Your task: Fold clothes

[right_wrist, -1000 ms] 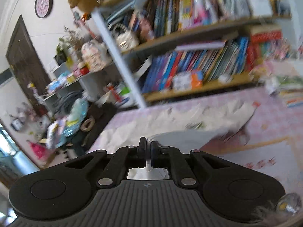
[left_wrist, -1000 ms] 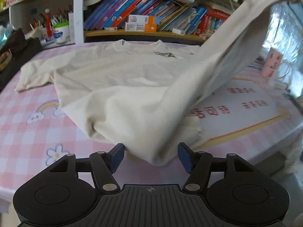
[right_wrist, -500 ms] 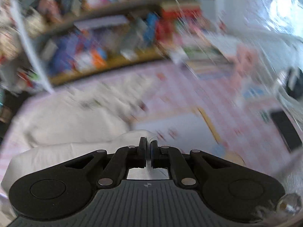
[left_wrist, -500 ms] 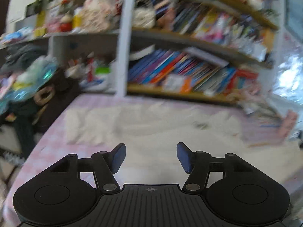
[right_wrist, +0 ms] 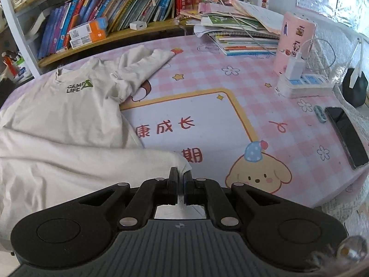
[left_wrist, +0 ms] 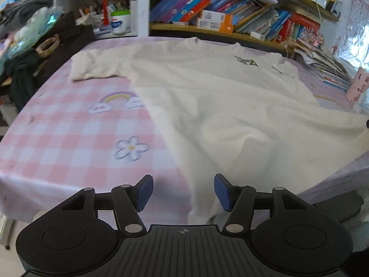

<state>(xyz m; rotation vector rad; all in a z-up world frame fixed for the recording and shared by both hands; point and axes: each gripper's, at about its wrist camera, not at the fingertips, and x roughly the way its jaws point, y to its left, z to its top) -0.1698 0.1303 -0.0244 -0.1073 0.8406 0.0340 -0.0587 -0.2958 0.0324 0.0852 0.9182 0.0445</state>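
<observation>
On the pink checked table before the bookshelves, the cream T-shirt lies spread toward its near edge, your right gripper pinching a hem corner, left gripper gaping empty, so pulling one-handed may skew the cloth.

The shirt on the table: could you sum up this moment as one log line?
task: fold clothes | cream T-shirt: spread on table, hem overhanging near edge | left hand-held gripper: open | right hand-held gripper: shut on shirt corner

A T-shirt is spread on the table, with bookshelves behind and a phone at right.
</observation>
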